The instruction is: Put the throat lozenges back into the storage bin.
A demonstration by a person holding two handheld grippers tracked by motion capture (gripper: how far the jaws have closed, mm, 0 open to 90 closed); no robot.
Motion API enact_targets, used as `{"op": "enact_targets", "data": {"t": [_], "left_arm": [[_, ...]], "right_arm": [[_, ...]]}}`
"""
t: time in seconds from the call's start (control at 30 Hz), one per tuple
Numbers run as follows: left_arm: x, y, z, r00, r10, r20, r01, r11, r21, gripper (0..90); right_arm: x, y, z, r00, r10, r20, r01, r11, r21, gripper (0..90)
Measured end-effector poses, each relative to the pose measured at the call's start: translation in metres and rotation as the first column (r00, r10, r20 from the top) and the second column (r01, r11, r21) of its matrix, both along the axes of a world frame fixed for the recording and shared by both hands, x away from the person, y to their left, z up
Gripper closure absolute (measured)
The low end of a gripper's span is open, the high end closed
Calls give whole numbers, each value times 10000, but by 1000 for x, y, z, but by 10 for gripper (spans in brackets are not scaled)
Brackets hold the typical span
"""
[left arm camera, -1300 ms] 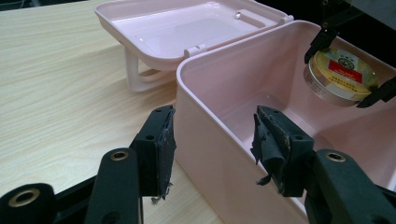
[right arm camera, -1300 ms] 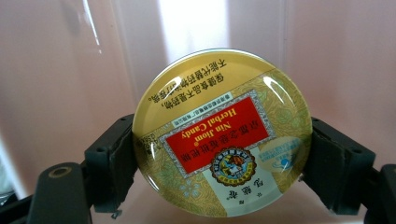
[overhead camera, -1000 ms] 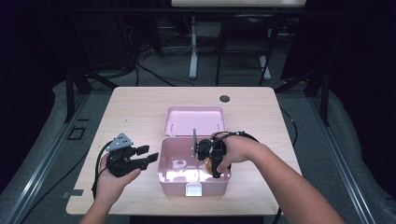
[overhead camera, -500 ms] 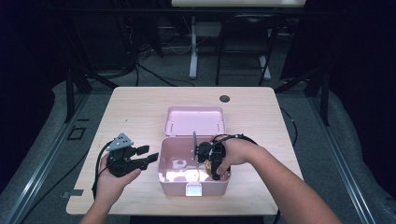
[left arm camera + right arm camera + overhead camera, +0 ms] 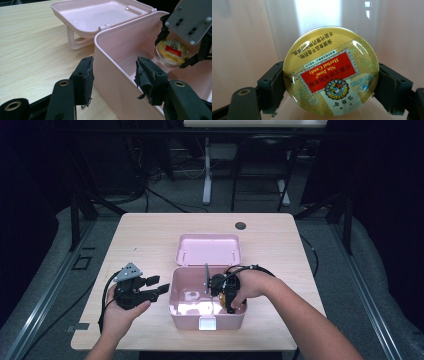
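Right gripper (image 5: 329,82) clamps one herbal candy tin (image 5: 331,71) inside one pink box (image 5: 207,317); left gripper (image 5: 113,75) gapes wide astride the box's wall on one wooden table (image 5: 145,235), dark room around.

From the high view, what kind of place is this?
Probably a lab or recording workspace: a bare wooden table on dark floor, cables trailing behind, black frame posts alongside.

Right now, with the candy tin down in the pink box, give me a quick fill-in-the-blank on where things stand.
1. The right tongs are shut on the round ____ tin.
2. The tin is held inside the pink ____.
3. The left tongs straddle the box's wall with their jaws ____.
4. The box's lid lies on the ____ behind the box.

Missing words: candy; box; open; table
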State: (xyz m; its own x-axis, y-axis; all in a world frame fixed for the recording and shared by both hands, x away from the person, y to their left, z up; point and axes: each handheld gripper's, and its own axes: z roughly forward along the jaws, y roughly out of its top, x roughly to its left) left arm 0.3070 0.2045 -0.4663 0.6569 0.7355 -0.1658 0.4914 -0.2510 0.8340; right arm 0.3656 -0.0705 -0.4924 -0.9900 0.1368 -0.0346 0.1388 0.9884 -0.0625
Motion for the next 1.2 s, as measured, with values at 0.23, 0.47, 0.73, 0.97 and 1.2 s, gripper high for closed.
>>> {"op": "enact_targets", "data": {"t": [0.23, 0.47, 0.73, 0.97, 1.2], "left_arm": [[0, 0, 0, 10000, -1, 1, 1, 10000, 29, 480], [0, -1, 0, 10000, 9, -1, -9, 10000, 36, 480], [0, -1, 0, 10000, 11, -9, -10, 10000, 31, 480], [0, 0, 0, 10000, -6, 0, 6, 10000, 9, 480], [0, 0, 0, 10000, -6, 4, 6, 10000, 12, 480]], "right_arm": [[0, 1, 0, 10000, 54, 10, -54, 9999, 110, 197], [-1, 1, 0, 9996, 263, 130, -265, 9996, 133, 196], [-2, 4, -3, 9986, 528, 59, -528, 9986, -6, 196], [-1, 5, -9, 9980, 629, -5, -629, 9976, -285, 197], [0, 6, -13, 9978, 660, 41, -658, 9971, -383, 196]]}}
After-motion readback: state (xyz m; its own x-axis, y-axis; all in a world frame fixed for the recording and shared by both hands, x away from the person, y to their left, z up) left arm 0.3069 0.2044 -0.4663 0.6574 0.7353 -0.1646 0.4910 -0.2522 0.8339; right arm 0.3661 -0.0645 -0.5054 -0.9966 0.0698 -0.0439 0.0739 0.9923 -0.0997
